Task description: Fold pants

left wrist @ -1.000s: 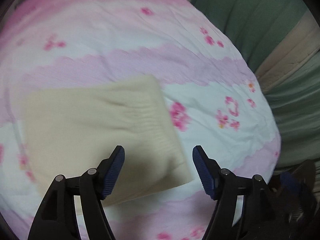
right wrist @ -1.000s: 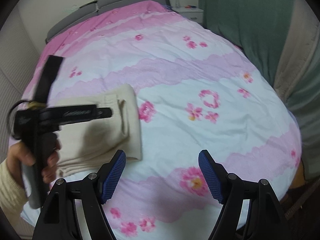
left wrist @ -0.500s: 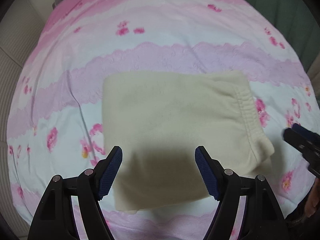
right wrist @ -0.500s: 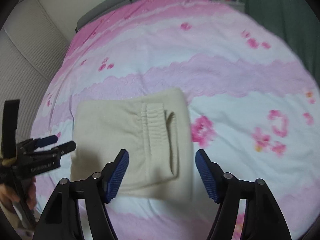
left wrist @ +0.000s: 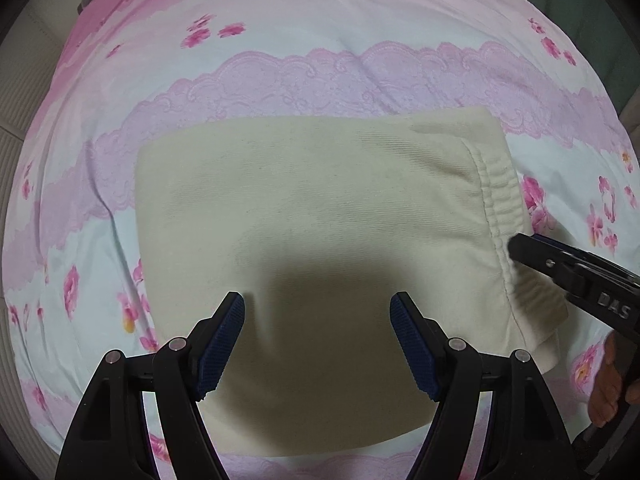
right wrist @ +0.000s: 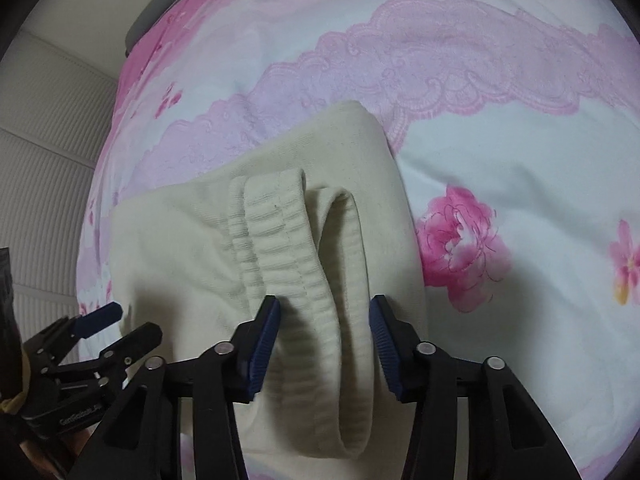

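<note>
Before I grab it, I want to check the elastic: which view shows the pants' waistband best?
The right wrist view: the ribbed waistband runs down the middle, close and sharp, between the open right gripper fingers. The left wrist view shows it only as a narrow strip at the pants' right edge.

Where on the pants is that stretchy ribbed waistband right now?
The waistband runs along the folded pants' right end on the bedspread, directly ahead of the open right gripper.

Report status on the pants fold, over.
Left gripper open above pants. Right gripper open, straddling the waistband. Pants folded on bedspread. Nothing in the way.
</note>
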